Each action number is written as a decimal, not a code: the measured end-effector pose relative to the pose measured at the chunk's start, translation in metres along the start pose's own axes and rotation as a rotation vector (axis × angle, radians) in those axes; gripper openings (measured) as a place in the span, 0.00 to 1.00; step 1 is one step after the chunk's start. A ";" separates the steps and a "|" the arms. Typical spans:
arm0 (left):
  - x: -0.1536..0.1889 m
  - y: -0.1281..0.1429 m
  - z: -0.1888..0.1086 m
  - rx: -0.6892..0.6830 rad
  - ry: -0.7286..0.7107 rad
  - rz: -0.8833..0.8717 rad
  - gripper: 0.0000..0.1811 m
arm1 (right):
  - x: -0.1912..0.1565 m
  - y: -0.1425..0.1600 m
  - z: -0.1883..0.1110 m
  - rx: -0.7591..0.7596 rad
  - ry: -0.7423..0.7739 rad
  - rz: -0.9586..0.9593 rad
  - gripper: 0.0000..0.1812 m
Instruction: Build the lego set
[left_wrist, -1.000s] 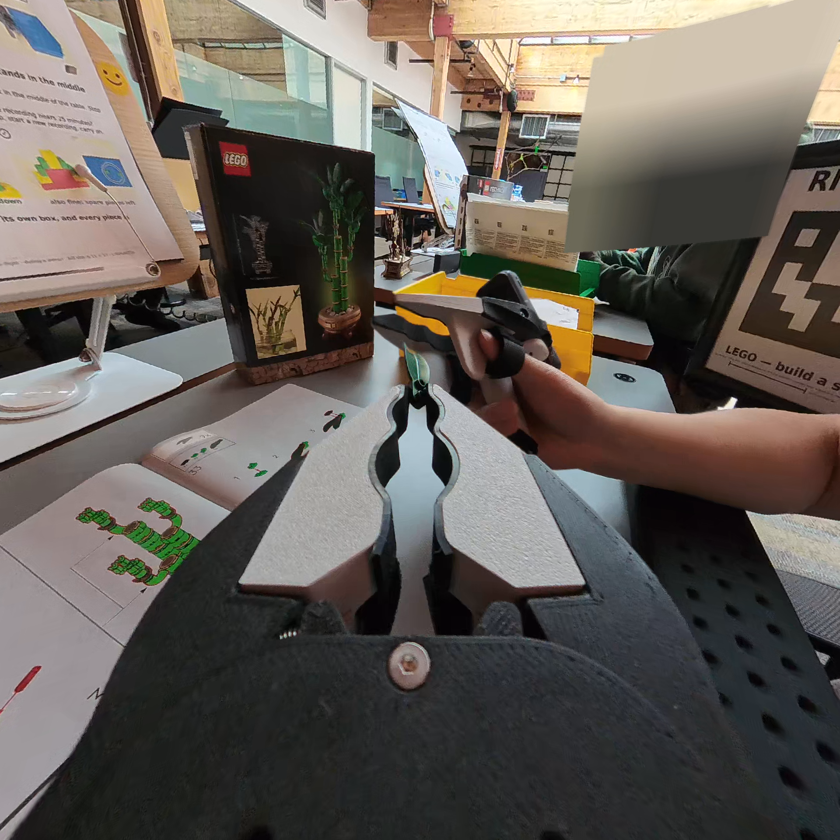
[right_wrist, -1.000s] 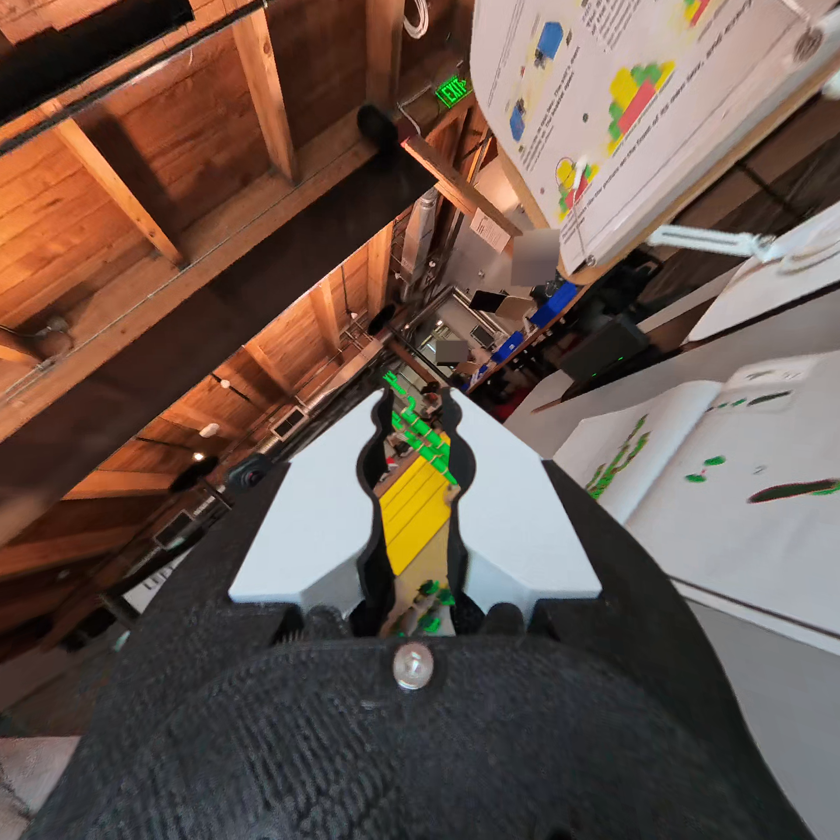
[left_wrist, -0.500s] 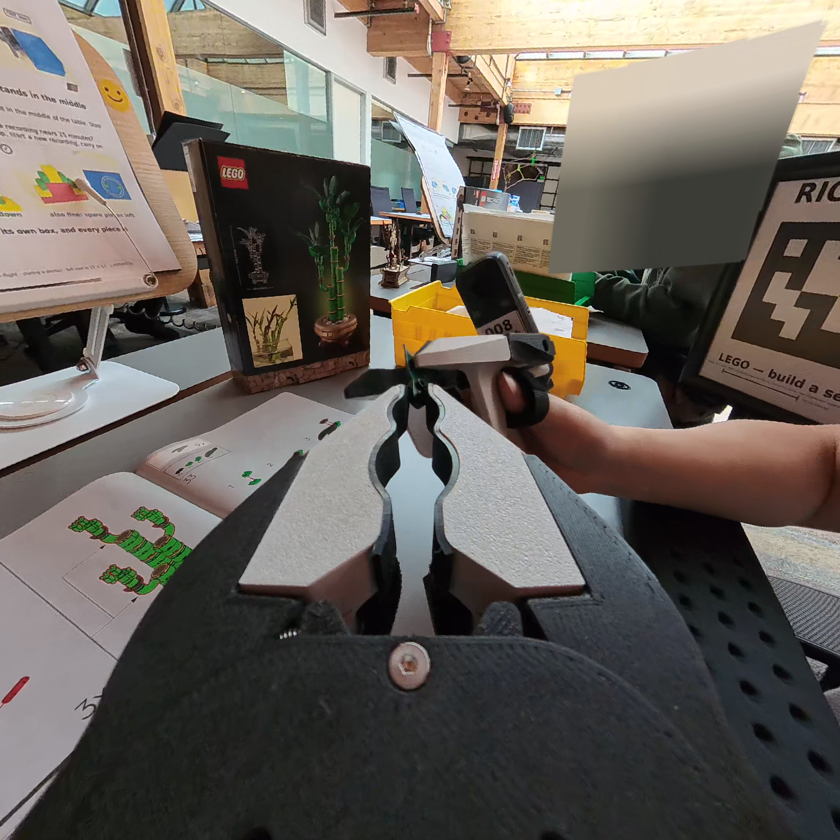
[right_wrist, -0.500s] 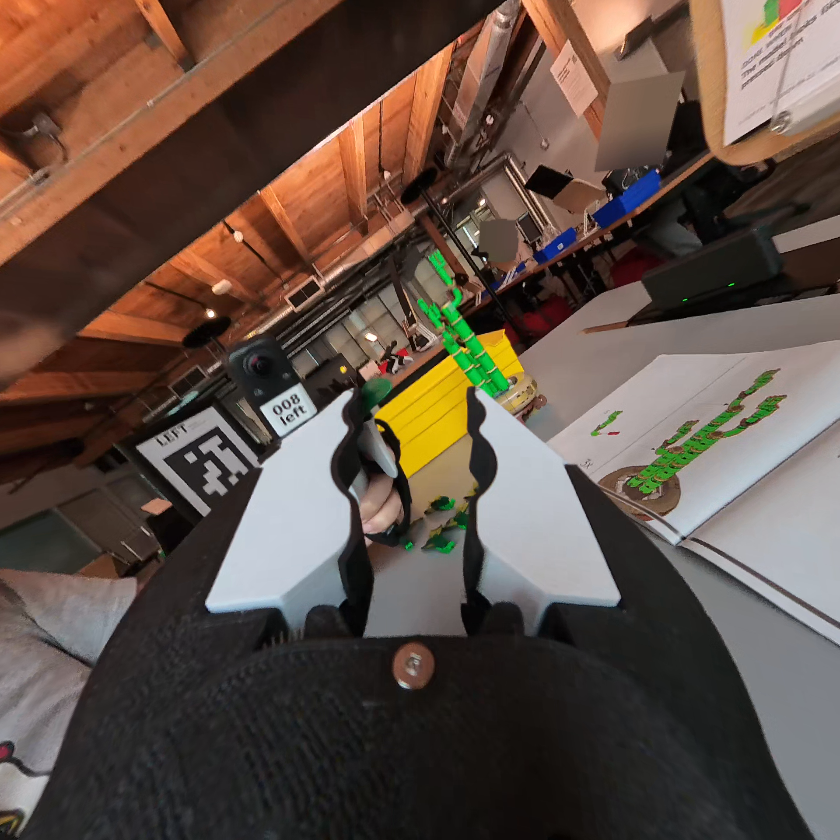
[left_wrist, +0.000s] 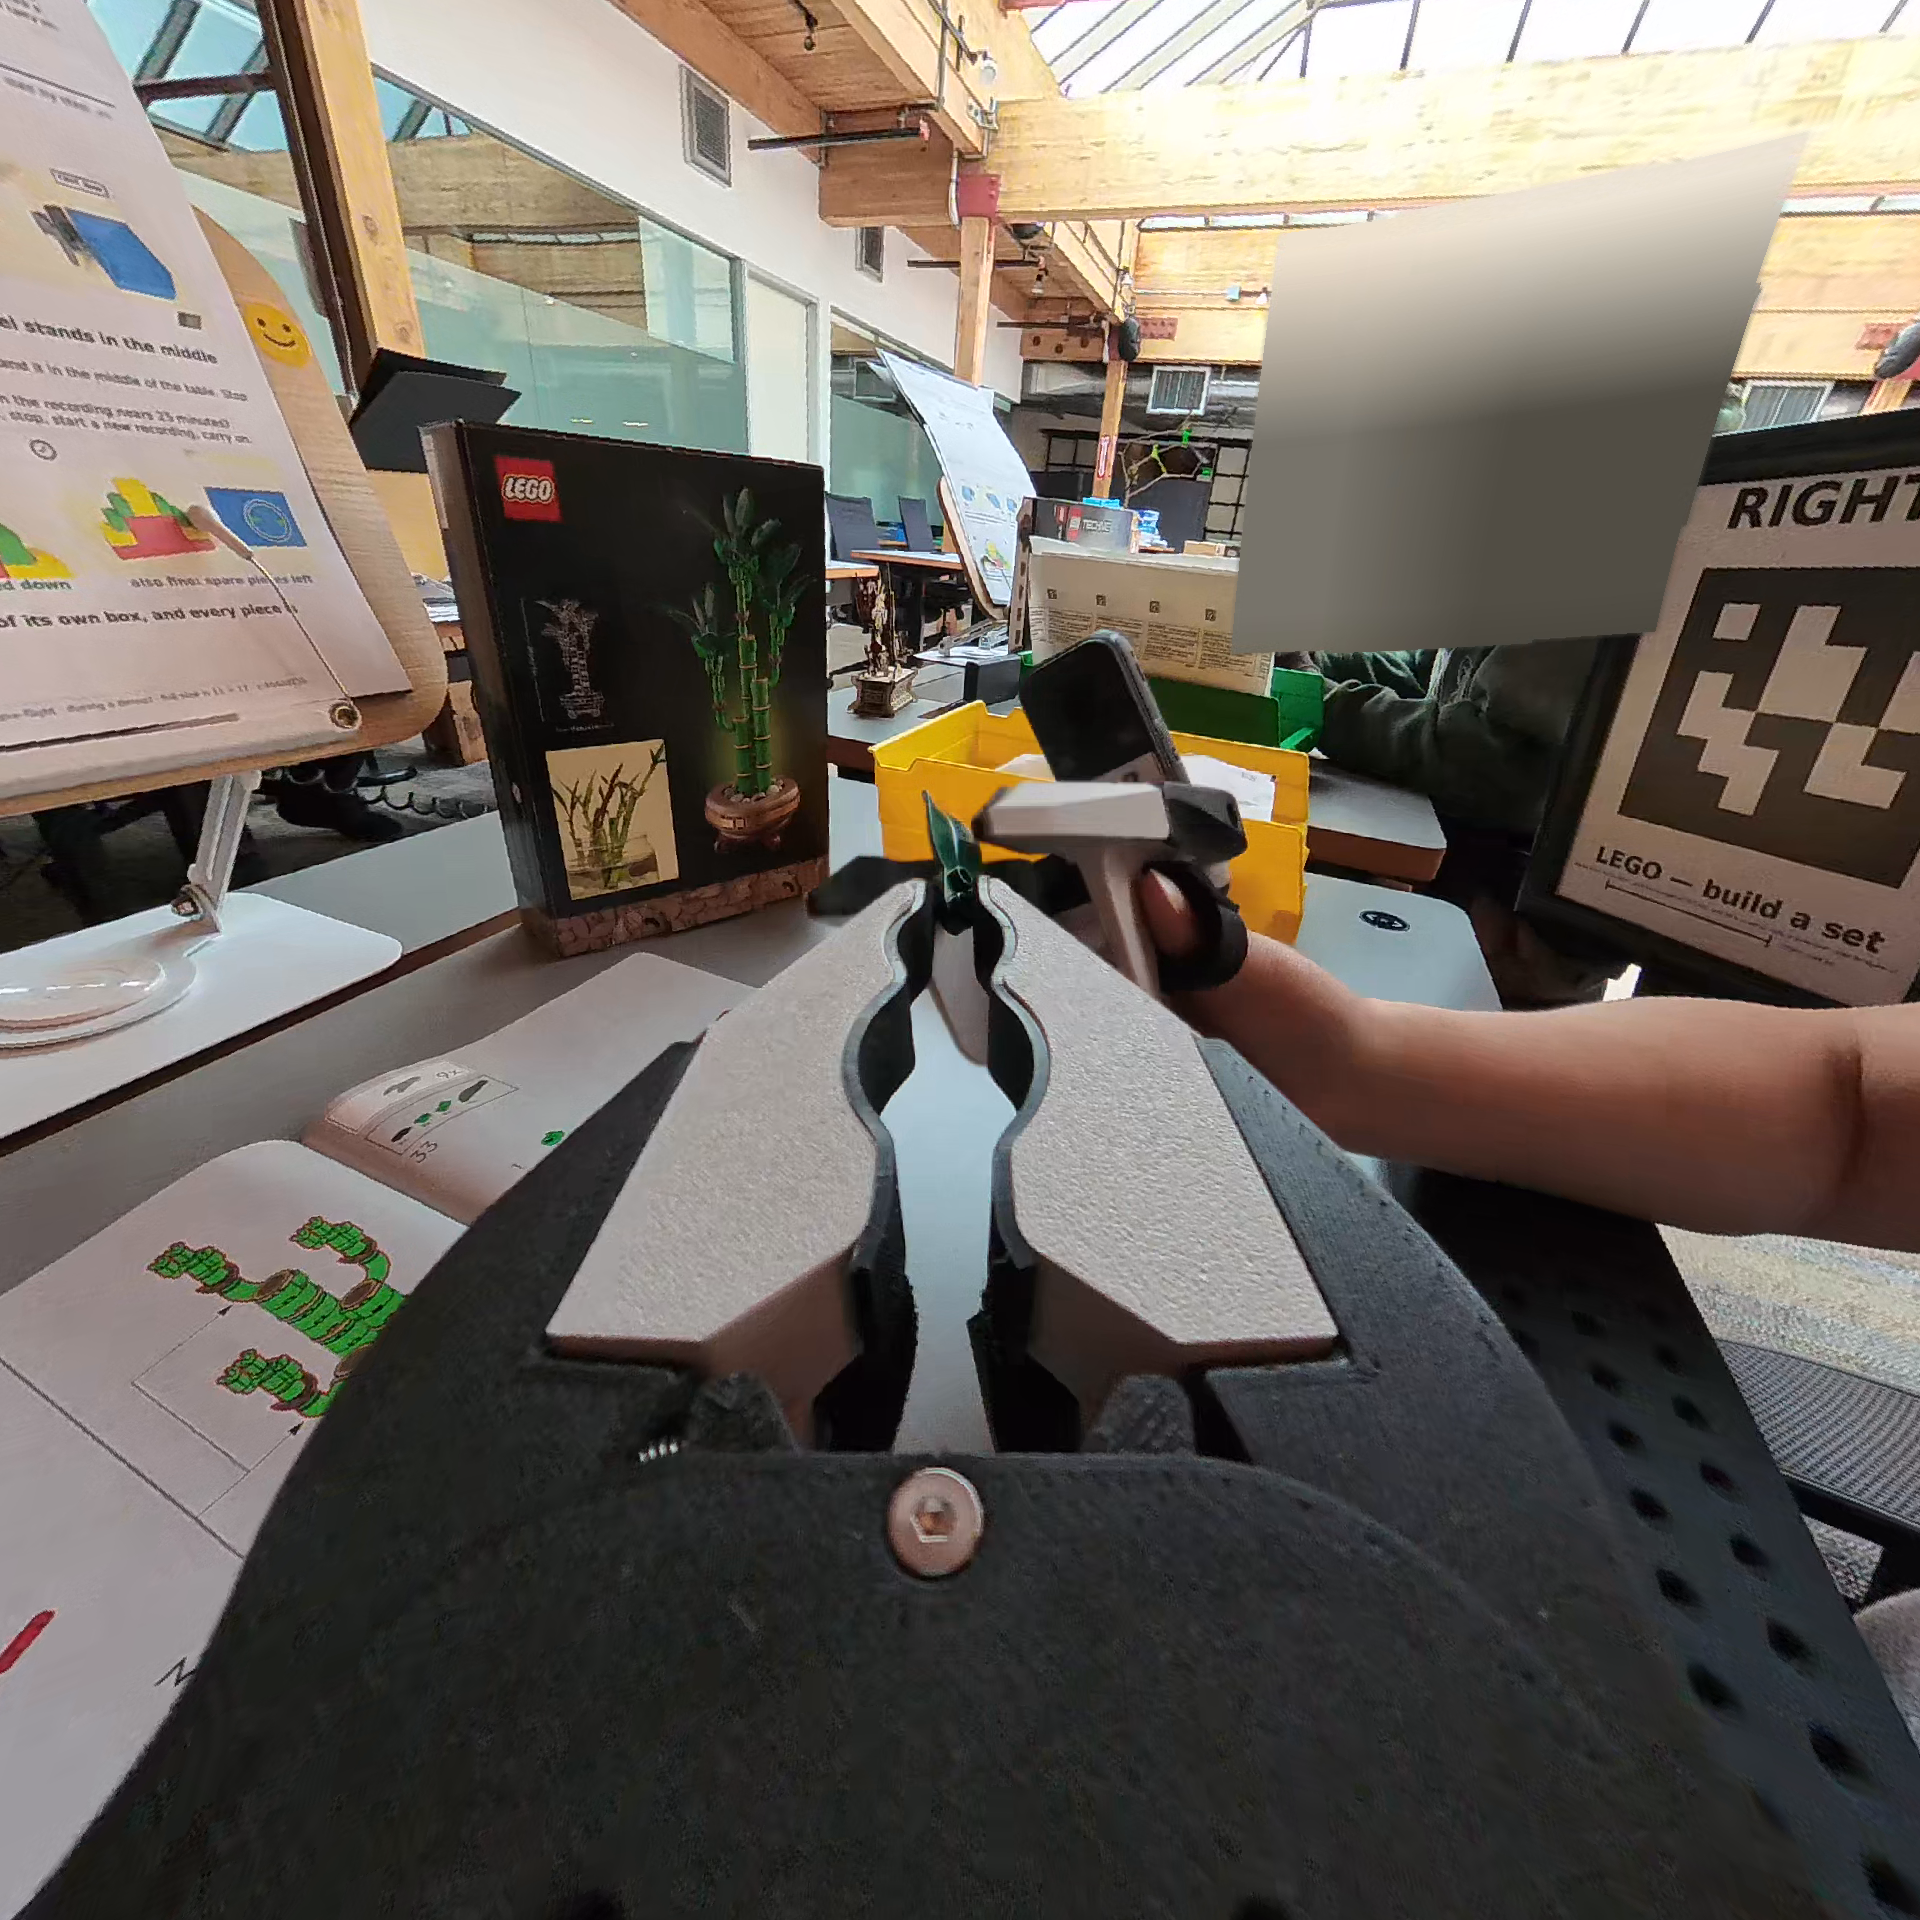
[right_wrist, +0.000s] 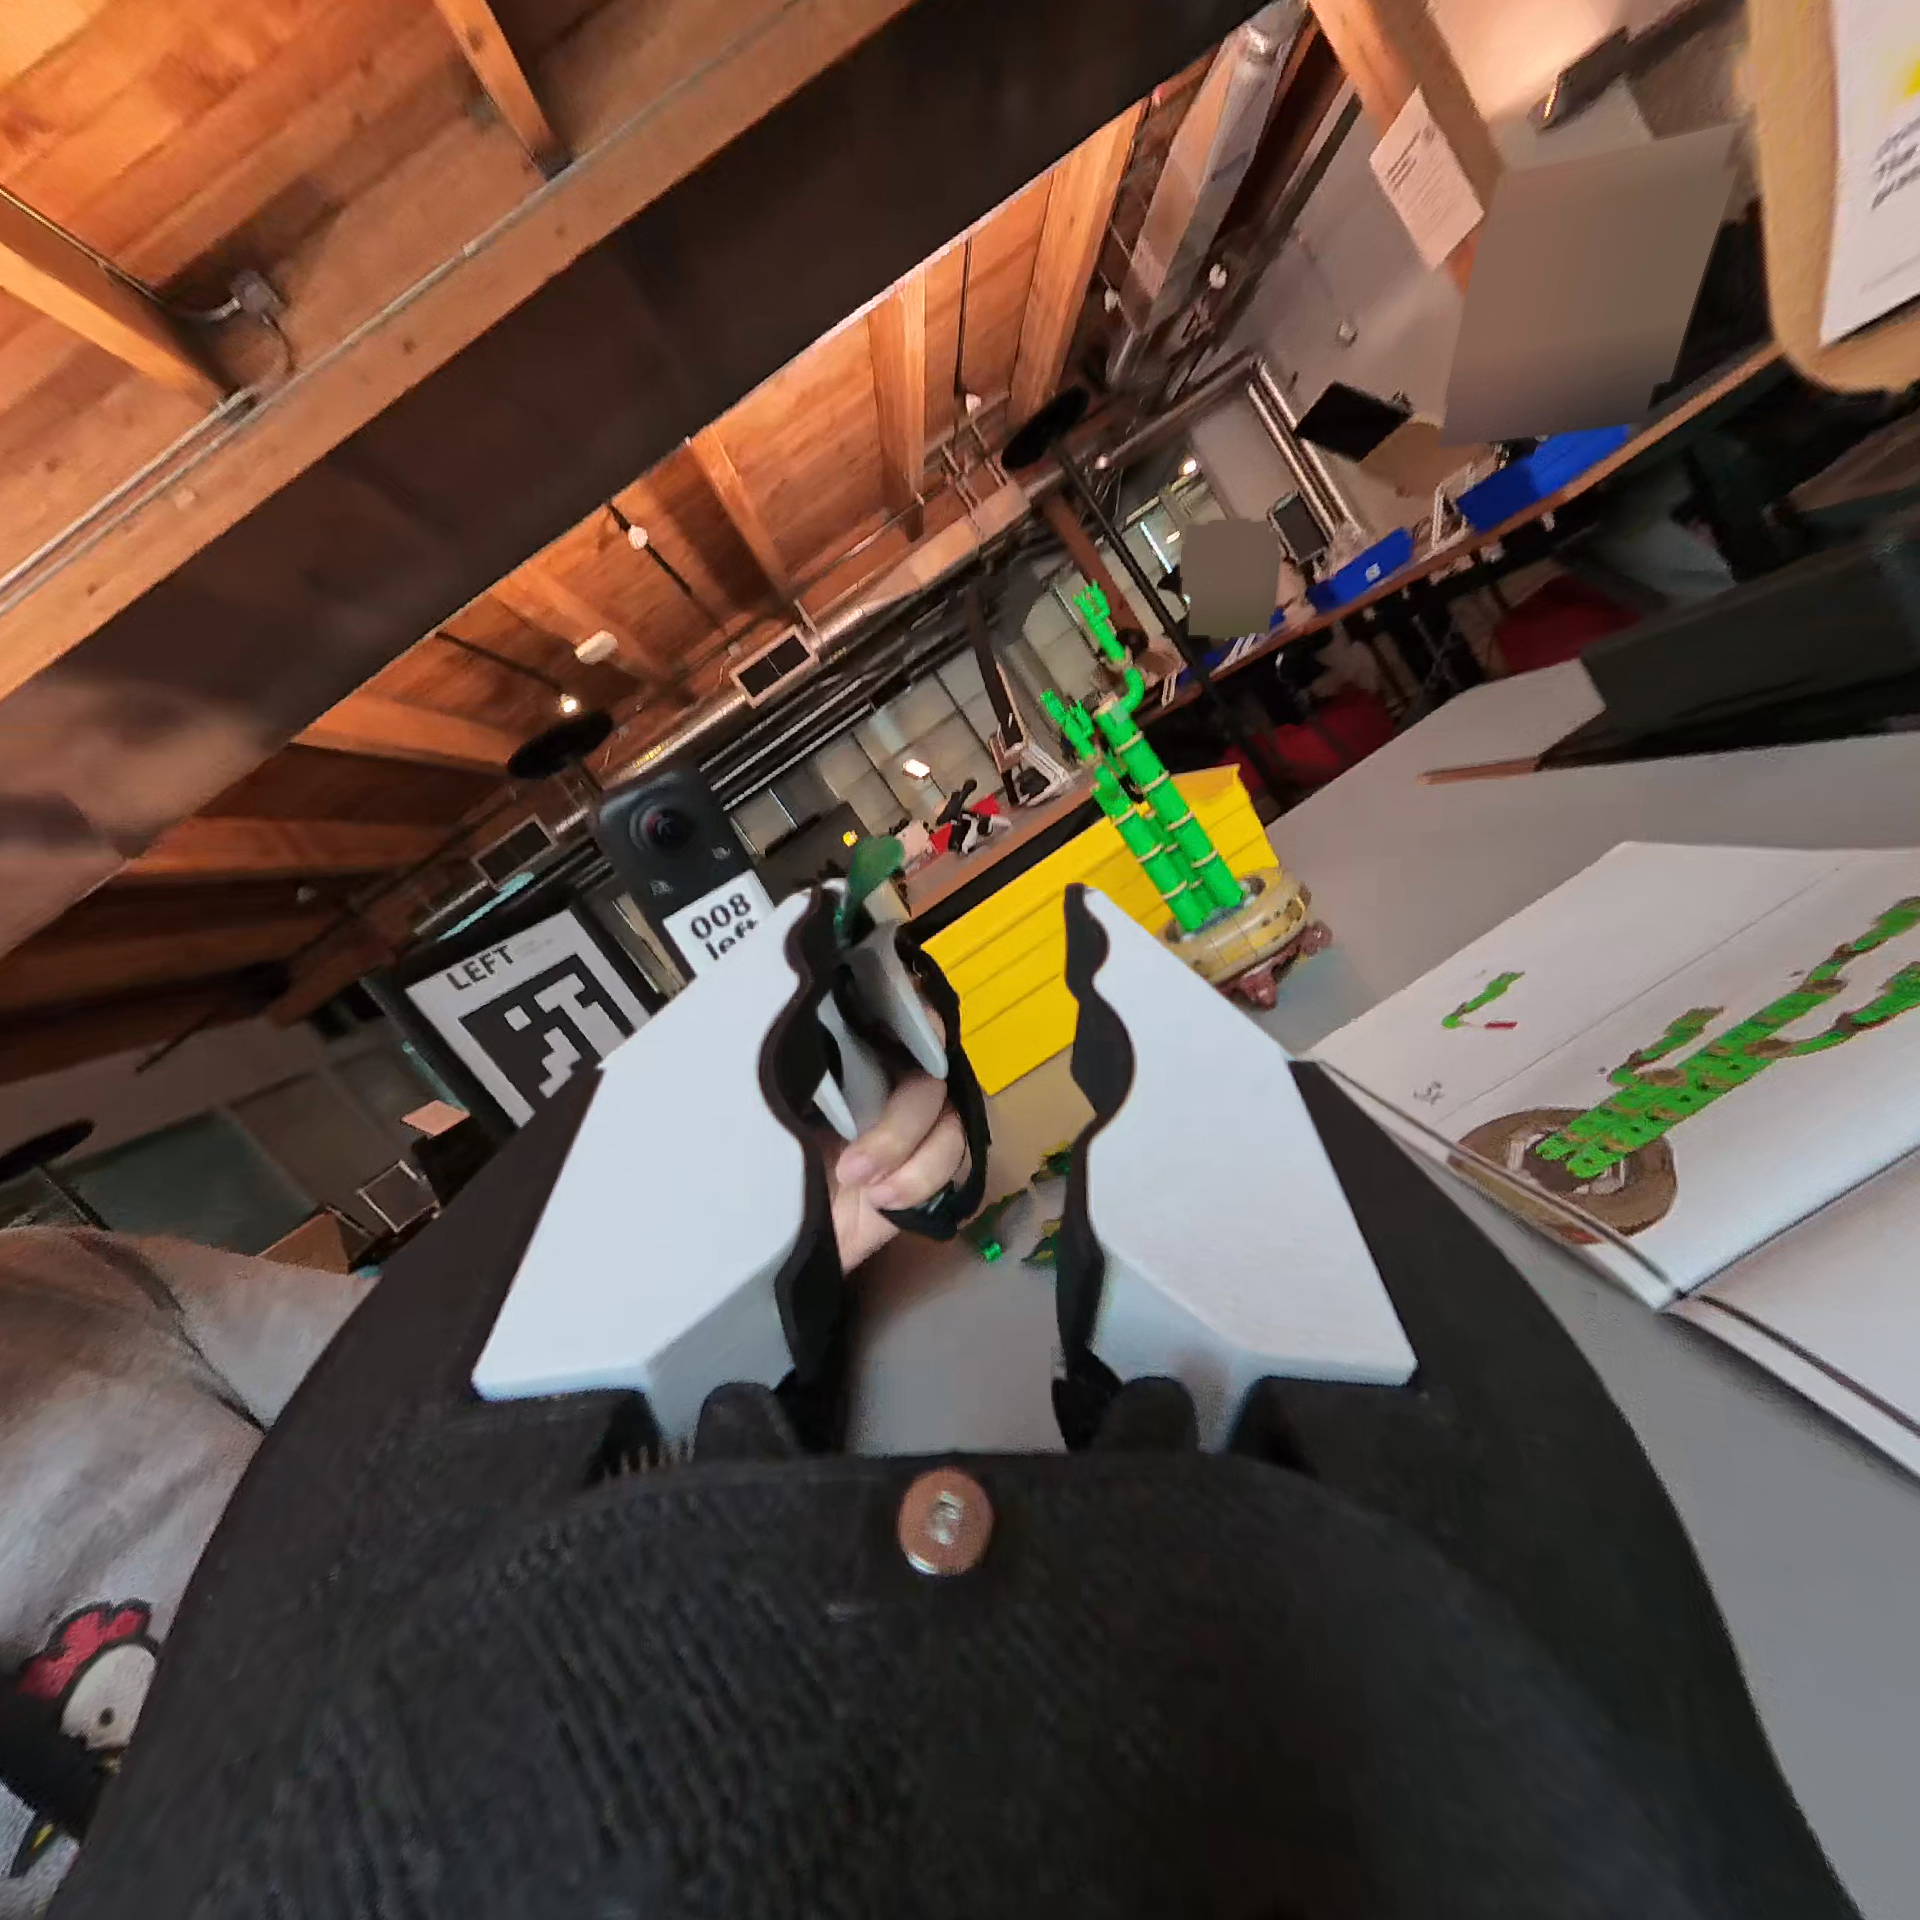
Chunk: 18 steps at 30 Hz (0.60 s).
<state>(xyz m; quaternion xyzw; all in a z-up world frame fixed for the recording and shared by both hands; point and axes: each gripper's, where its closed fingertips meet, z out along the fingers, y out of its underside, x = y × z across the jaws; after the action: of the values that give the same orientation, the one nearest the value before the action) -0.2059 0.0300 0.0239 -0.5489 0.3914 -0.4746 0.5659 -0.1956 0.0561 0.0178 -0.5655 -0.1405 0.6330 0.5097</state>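
Grey tabletop (left_wrist: 436, 997) below: left gripper (left_wrist: 951, 904) pinches a leaf (left_wrist: 948, 852). Right gripper (right_wrist: 945, 935), jaws spread, has swung in (handover looks likely).

leaf (left_wrist: 951, 854): dark green
bin (left_wrist: 1091, 821): yellow
bamboo (right_wrist: 1153, 821): bright green, tan rings
box (left_wrist: 644, 675): black
desk (right_wrist: 1455, 831): grey

The dark green leaf piece (left_wrist: 951, 868) is half hidden between the left gripper's fingers (left_wrist: 810, 1049), and the open booklet (right_wrist: 1704, 1081) runs off the right edge.
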 end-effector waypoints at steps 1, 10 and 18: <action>0.000 0.000 0.000 -0.002 -0.003 0.005 0.02 | 0.000 0.004 0.002 -0.010 0.002 0.004 0.23; -0.002 -0.003 -0.002 0.007 -0.013 0.012 0.02 | 0.033 -0.041 -0.040 0.251 0.055 0.162 0.15; 0.002 -0.002 -0.001 0.001 0.001 0.032 0.02 | -0.007 -0.001 0.001 0.013 -0.068 0.047 0.21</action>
<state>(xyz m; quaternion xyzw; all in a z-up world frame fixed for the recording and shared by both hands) -0.2068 0.0279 0.0258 -0.5423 0.4000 -0.4660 0.5733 -0.1972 0.0512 0.0229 -0.5434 -0.1406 0.6645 0.4933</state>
